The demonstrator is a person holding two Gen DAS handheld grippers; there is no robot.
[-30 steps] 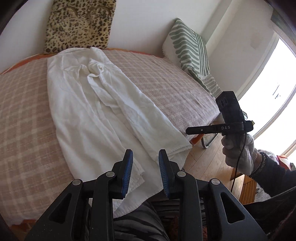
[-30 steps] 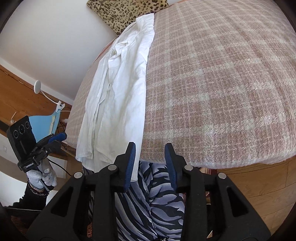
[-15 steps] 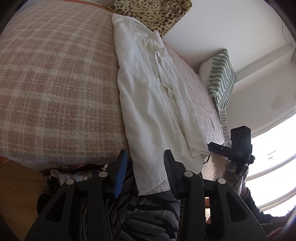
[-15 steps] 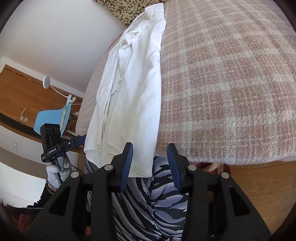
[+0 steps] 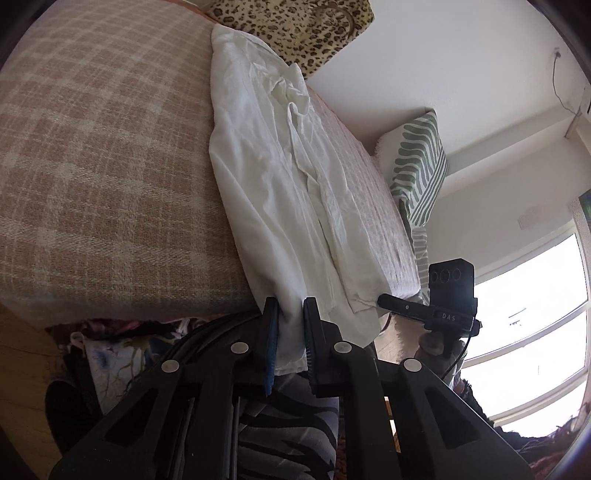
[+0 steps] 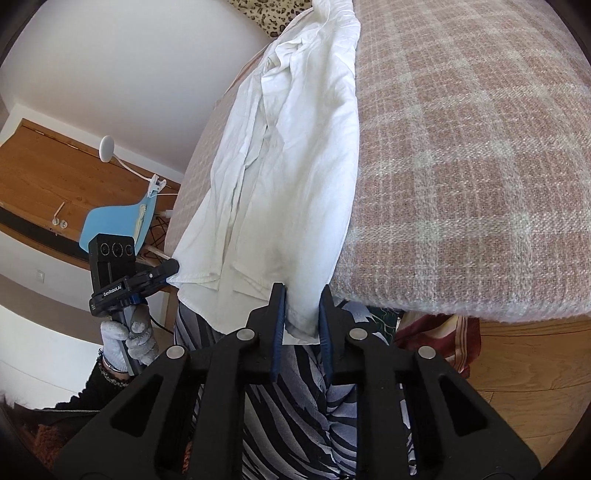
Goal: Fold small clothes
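A white shirt (image 5: pixel 280 177) lies lengthwise on the plaid bed cover (image 5: pixel 92 147), and its hem hangs over the near edge. My left gripper (image 5: pixel 290 306) has one hem corner between its blue pads; the jaws are closing and pinch the cloth. In the right wrist view my right gripper (image 6: pixel 301 295) closes on the other hem corner of the shirt (image 6: pixel 295 166), with the cloth bunched between its pads. Each view shows the other gripper from the side with its tip at the hem: the right gripper (image 5: pixel 384 299) and the left gripper (image 6: pixel 173 267).
A leopard cushion (image 5: pixel 306 26) and a green striped cushion (image 5: pixel 417 166) sit at the bed's far end. The person's zebra-patterned trousers (image 6: pixel 295 424) are right below the hem. A blue chair (image 6: pixel 118 221) and a wooden desk (image 6: pixel 44 173) stand beside the bed, with a bright window (image 5: pixel 535 314) opposite.
Both grippers came in to the shirt's hem at the bed's near edge. Their jaws, wide a moment ago, have narrowed onto the cloth. The left gripper also rolled and dropped lower.
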